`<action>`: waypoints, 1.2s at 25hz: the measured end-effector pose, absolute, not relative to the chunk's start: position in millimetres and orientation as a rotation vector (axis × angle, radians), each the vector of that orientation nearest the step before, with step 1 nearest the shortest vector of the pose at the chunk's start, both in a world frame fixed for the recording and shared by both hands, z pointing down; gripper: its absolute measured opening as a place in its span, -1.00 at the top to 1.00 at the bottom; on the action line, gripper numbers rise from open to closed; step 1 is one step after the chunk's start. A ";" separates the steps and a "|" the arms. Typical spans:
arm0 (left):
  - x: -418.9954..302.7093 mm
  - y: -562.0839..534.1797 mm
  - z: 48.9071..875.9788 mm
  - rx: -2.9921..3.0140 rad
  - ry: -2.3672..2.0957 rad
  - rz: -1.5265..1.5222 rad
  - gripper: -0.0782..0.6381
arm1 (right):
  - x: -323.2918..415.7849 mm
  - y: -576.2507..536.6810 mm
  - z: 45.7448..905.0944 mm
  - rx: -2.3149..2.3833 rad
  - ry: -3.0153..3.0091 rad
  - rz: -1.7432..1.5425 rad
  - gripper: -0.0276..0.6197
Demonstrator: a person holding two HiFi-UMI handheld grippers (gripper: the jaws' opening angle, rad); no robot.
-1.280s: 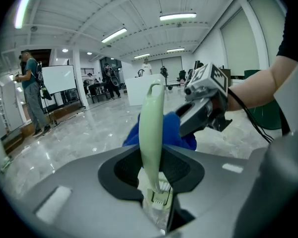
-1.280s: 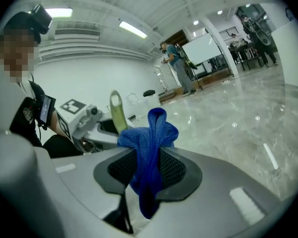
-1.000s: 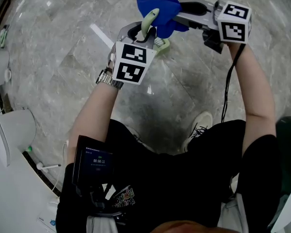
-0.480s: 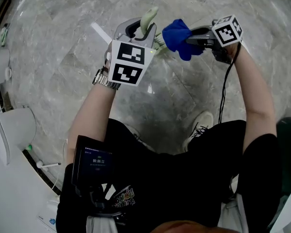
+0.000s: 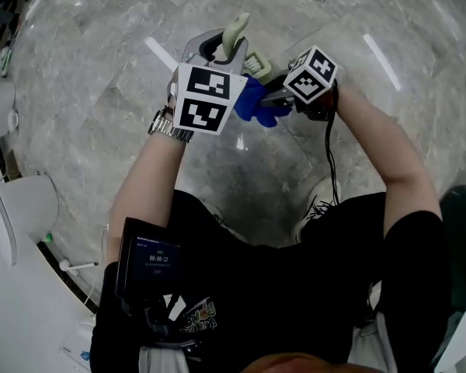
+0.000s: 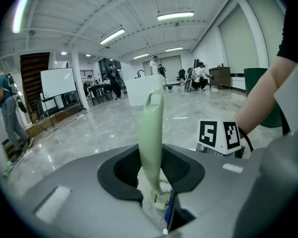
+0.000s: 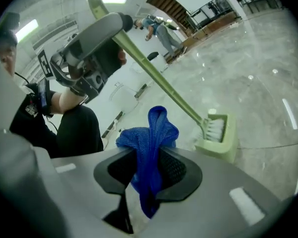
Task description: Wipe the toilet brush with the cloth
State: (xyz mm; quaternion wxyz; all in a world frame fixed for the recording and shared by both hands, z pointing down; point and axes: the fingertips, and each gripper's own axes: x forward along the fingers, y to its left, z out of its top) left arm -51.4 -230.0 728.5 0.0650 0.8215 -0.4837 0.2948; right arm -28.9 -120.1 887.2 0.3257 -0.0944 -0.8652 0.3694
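**Left tool** [image 6: 154, 185]: clamped on the pale green handle of the toilet brush [image 6: 151, 133]. Handle upright through the jaws, bristle end just below the pads. Same place and grip as a second ago.

**Right tool** [image 7: 149, 180]: pinching the blue cloth [image 7: 148, 143]. Cloth bunched, one fold standing up past the jaws, a tail hanging beneath.

**Relation, head view:** right tool close beside the left, at its 3 o'clock. Cloth tucked at 5 o'clock of the brush head [image 5: 256, 64], just beside the left tool's marker cube [image 5: 204, 99].

**Change:** a second ago carried high at 12 o'clock, cloth over the top end of the handle. Now brought down the length of the brush and rolled, level with the bristle end.

**Relation, right gripper view:** handle slanting from 11 o'clock down to the head, head at 3 o'clock of the cloth. Near, with a gap showing; contact not confirmed.

**Reading:** probably one pass down the handle finished, with the head the likely next surface for wiping.

**Surroundings:** grey marble floor [image 5: 101, 92] below; wristwatch [image 5: 169, 124] on the left wrist.
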 end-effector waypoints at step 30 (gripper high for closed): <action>-68.5 -221.2 707.5 2.469 -1.436 0.738 0.38 | 68.3 -199.3 923.0 0.134 -2.143 1.041 0.55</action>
